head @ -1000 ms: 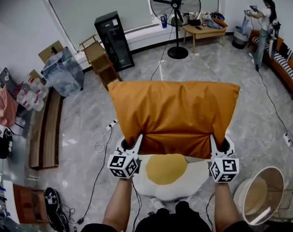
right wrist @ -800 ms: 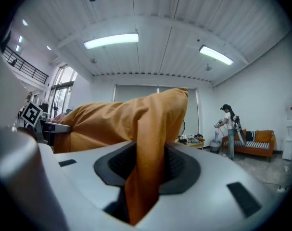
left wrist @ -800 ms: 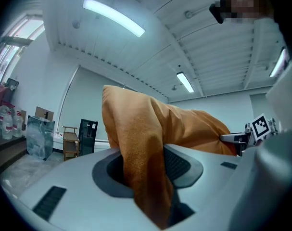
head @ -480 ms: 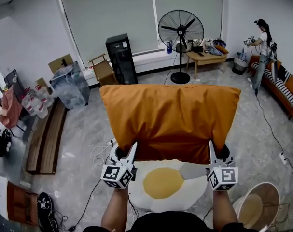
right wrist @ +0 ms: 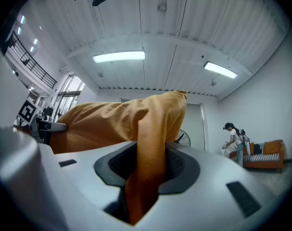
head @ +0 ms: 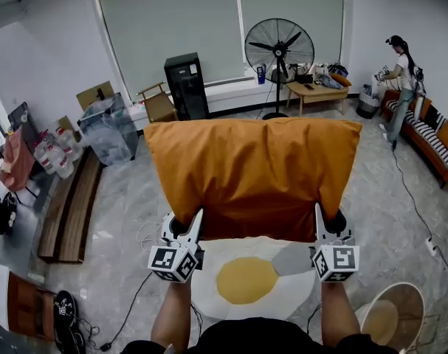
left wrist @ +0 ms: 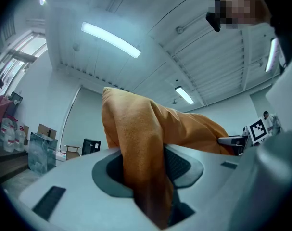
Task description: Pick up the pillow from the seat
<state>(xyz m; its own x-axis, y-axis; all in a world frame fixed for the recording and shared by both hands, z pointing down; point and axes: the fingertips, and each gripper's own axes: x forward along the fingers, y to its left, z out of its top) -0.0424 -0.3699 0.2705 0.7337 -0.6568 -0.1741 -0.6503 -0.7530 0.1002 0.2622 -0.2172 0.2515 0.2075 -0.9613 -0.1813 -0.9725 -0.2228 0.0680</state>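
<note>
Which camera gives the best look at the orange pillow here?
The head view: the whole pillow hangs spread between the left tongs and right tongs. Each gripper view shows only a fold of its fabric clamped in that view's tongs.

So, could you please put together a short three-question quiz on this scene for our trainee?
1. True or false: the left gripper and the right gripper are each shut on the near edge of the orange pillow.
2. What lies below the held-up pillow? A) a white cushion with a yellow centre B) a blue rug C) a laptop
3. Which tall appliance stands beyond the pillow, near the window blinds?
Key: 1 true; 2 A; 3 the pedestal fan.
</note>
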